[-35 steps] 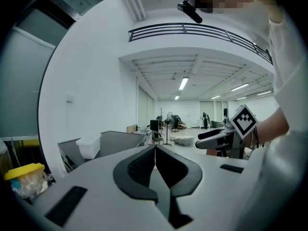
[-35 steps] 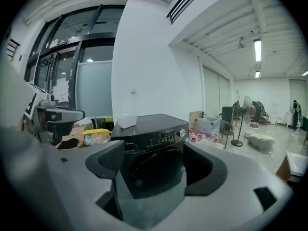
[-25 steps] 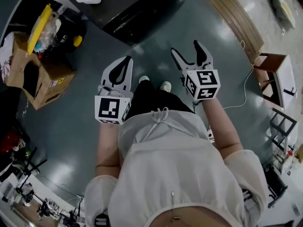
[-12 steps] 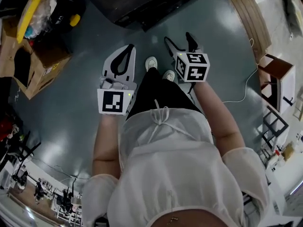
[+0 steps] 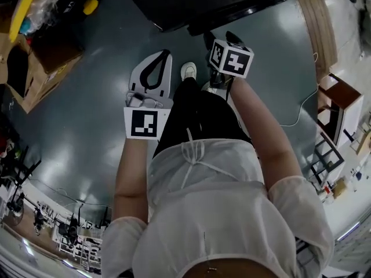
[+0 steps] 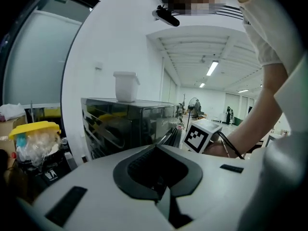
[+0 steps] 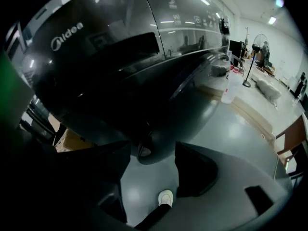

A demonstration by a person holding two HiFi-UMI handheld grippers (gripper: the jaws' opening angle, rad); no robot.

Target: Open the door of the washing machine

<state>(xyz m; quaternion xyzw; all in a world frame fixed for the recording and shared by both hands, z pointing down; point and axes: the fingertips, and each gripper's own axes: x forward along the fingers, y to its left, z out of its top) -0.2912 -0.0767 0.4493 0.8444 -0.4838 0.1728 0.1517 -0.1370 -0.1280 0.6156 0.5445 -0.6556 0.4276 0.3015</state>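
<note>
The washing machine (image 5: 203, 2) is a dark, glossy front-loader at the top of the head view. Its round bulging door (image 7: 159, 100) fills the right gripper view. My right gripper (image 5: 219, 38) points steeply down at the machine's front. Its jaws are closing, with the door's lower rim (image 7: 147, 153) in the gap between them, and I see no pad pressing on it. My left gripper (image 5: 164, 54) hangs over the floor left of the right one, short of the machine, and is shut on nothing. In the left gripper view the machine (image 6: 130, 124) stands ahead.
A white tub (image 6: 126, 85) sits on top of the machine. Cardboard boxes (image 5: 29, 68) and a yellow-lidded bin (image 5: 23, 7) stand at the left. A wooden plank (image 5: 313, 22), a small wooden stand (image 5: 339, 106) and a floor cable (image 5: 304, 106) are at the right. My shoe (image 5: 188, 70) is near the machine.
Both grippers have sunk and moved toward the machine. The right one has tipped steeply downward and reached the door's front, with its jaws narrower than before.
</note>
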